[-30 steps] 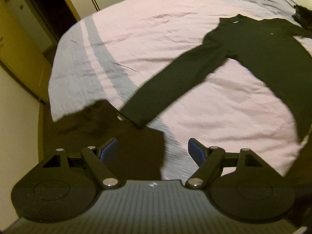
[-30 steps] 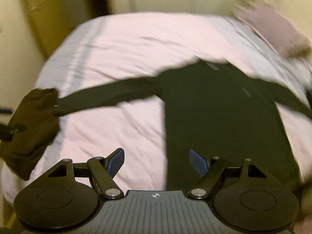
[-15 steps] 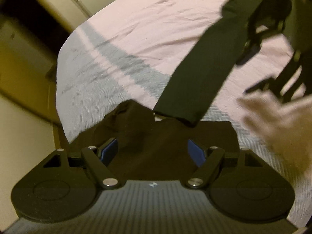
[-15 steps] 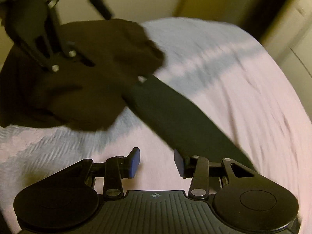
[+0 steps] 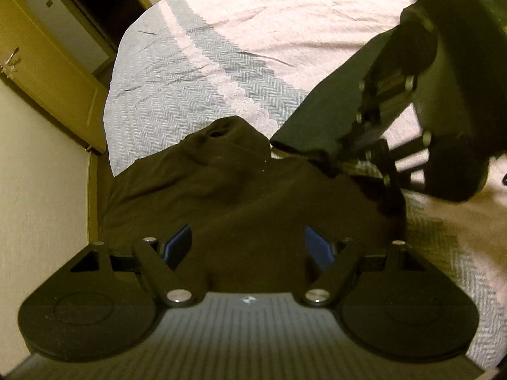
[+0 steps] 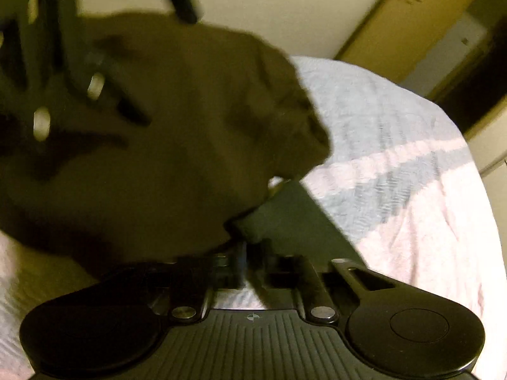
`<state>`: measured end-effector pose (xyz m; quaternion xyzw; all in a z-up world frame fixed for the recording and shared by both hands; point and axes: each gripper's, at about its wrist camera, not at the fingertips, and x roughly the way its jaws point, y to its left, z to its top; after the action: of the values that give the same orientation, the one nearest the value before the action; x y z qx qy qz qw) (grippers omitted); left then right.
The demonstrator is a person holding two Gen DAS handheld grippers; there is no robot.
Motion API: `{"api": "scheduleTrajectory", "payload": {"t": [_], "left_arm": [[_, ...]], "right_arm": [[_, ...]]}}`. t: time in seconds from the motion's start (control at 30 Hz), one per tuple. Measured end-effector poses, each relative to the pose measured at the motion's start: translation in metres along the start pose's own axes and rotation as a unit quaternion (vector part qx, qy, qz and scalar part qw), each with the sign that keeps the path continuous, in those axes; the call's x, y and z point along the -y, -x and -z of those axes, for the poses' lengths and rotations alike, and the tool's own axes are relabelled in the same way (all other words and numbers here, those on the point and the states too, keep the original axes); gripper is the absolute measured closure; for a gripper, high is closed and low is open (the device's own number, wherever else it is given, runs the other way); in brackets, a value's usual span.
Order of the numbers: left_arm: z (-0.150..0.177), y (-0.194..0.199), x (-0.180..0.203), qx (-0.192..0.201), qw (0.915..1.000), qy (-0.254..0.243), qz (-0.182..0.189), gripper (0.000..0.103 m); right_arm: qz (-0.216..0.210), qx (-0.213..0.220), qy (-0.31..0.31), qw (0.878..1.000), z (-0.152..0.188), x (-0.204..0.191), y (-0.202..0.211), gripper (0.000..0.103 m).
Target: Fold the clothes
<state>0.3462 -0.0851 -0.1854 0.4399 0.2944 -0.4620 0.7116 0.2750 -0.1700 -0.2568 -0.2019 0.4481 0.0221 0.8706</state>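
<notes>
A crumpled dark brown garment (image 5: 240,186) lies at the near edge of the bed. My left gripper (image 5: 248,243) is open, its blue-padded fingers spread just above this garment. A dark green long-sleeved shirt's sleeve (image 5: 320,120) ends beside it. In the right wrist view my right gripper (image 6: 245,255) is shut on the sleeve's cuff (image 6: 285,218), right next to the brown garment (image 6: 164,145). The right gripper also shows in the left wrist view (image 5: 345,148). The rest of the shirt is out of view.
The bed has a pink and grey-blue herringbone cover (image 5: 196,95). A wooden door (image 5: 41,63) and cream wall (image 5: 38,190) stand to the left of the bed. The bed edge runs just under the brown garment.
My right gripper swung over to the sleeve end, closed from open and now pinches the cuff. My left gripper dropped closer over the brown garment, still open.
</notes>
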Motion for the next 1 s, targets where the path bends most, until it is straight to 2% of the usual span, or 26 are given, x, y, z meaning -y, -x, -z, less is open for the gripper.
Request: {"api": "scheduleTrajectory", "payload": {"t": [0.07,0.13,0.2,0.23,0.3,0.4,0.53,0.6,0.67,0.73,0.83,0.9,0.93,1.0], "left_arm": [[-0.007,0.001,0.002,0.007,1.0,-0.001,0.002,0.027],[-0.018,0.003,0.007,0.018,0.9998,-0.003,0.007,0.028],[-0.034,0.005,0.016,0.031,0.9993,-0.013,0.019,0.028],[-0.043,0.007,0.022,0.038,0.9988,-0.019,0.025,0.028],[-0.064,0.011,0.038,0.054,0.9972,-0.036,0.038,0.028],[-0.101,0.018,0.065,0.082,0.993,-0.065,0.055,0.028],[-0.149,0.032,0.111,0.113,0.9863,-0.1,0.066,0.027],[-0.171,0.037,0.14,0.119,0.9845,-0.11,0.066,0.027],[-0.189,0.041,0.174,0.112,0.9852,-0.114,0.063,0.027],[-0.205,0.044,0.206,0.101,0.9867,-0.114,0.058,0.027],[-0.222,0.042,0.25,0.07,0.9905,-0.103,0.059,0.027],[-0.23,0.04,0.28,0.05,0.9918,-0.1,0.062,0.027],[-0.234,0.039,0.296,0.04,0.9922,-0.101,0.062,0.027],[-0.241,0.038,0.32,0.025,0.9922,-0.103,0.065,0.027]], "right_arm": [[0.012,0.024,-0.039,0.999,-0.002,0.021,0.02,0.097],[0.029,0.053,-0.107,0.992,0.002,0.055,0.05,0.097],[0.049,0.084,-0.188,0.977,0.011,0.095,0.084,0.098],[0.058,0.1,-0.237,0.965,0.022,0.118,0.103,0.098],[0.072,0.131,-0.335,0.93,0.047,0.164,0.143,0.098],[0.124,0.188,-0.417,0.881,0.099,0.23,0.21,0.098],[0.224,0.252,-0.514,0.789,0.211,0.302,0.297,0.098],[0.259,0.25,-0.57,0.738,0.291,0.32,0.315,0.098],[0.264,0.232,-0.636,0.688,0.374,0.327,0.315,0.098],[0.254,0.187,-0.69,0.652,0.454,0.327,0.295,0.098],[0.21,0.127,-0.747,0.618,0.55,0.323,0.252,0.098],[0.178,0.099,-0.773,0.601,0.594,0.316,0.234,0.098],[0.162,0.086,-0.781,0.597,0.613,0.313,0.227,0.098],[0.141,0.062,-0.782,0.604,0.632,0.309,0.217,0.097]]}}
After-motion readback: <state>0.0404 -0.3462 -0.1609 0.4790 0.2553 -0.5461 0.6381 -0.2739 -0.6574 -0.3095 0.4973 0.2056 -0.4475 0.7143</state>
